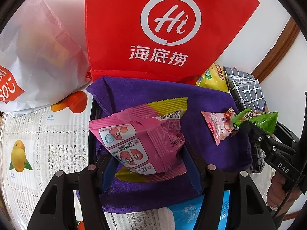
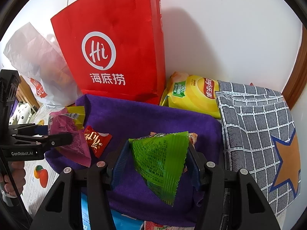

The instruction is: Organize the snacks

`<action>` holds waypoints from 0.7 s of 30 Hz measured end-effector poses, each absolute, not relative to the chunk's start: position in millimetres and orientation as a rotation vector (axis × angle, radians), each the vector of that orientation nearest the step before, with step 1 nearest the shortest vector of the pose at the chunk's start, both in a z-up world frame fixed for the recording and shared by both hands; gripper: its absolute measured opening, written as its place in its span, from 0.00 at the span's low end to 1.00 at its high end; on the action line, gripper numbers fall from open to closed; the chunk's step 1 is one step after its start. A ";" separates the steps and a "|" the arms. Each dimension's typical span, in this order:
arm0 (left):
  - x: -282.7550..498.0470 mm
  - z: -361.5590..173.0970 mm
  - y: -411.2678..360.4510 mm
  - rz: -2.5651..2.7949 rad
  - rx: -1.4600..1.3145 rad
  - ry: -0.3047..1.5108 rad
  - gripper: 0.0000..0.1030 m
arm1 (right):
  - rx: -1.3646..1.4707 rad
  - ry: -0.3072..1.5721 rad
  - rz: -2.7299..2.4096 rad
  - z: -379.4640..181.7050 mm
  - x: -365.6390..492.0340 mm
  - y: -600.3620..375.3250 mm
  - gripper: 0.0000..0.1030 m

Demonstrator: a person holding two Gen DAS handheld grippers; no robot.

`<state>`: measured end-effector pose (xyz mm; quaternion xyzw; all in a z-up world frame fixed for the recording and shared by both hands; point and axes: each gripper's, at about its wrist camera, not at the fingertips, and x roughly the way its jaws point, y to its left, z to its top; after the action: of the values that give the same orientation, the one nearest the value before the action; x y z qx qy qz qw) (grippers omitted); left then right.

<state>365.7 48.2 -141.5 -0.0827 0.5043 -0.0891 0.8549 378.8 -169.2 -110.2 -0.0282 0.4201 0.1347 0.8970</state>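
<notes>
Plain white wall (image 2: 220,38) behind; brown wooden trim (image 1: 278,46) at right; daylight.

Bright, sharp; edges perhaps fisheye-warped

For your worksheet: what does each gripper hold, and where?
Left gripper: pink snack packet, gripped across its lower body. Right gripper: green snack packet, across its sides.

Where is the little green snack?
The green snack is clamped in the right gripper, above the purple towel. In the left wrist view it shows at the right, beside a small pink packet.
</notes>
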 end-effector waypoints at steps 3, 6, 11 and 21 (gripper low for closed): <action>366.0 -141.9 51.1 -0.180 -0.179 1.061 0.60 | -0.056 0.874 0.278 -111.2 379.9 -169.9 0.55; 366.4 -141.5 55.2 -0.177 -0.193 1.058 0.60 | -0.057 0.877 0.274 -111.9 380.6 -171.0 0.55; 367.9 -144.9 54.4 -0.184 -0.194 1.071 0.60 | -0.056 0.894 0.285 -116.6 383.4 -169.8 0.55; 371.4 -154.2 45.0 -0.183 -0.162 1.116 0.60 | -0.091 0.942 0.293 -126.9 385.7 -164.1 0.55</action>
<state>371.4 45.0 -154.2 -0.0766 0.5282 -0.0864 0.8412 385.7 -164.1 -126.9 -0.0436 0.4522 0.1404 0.8797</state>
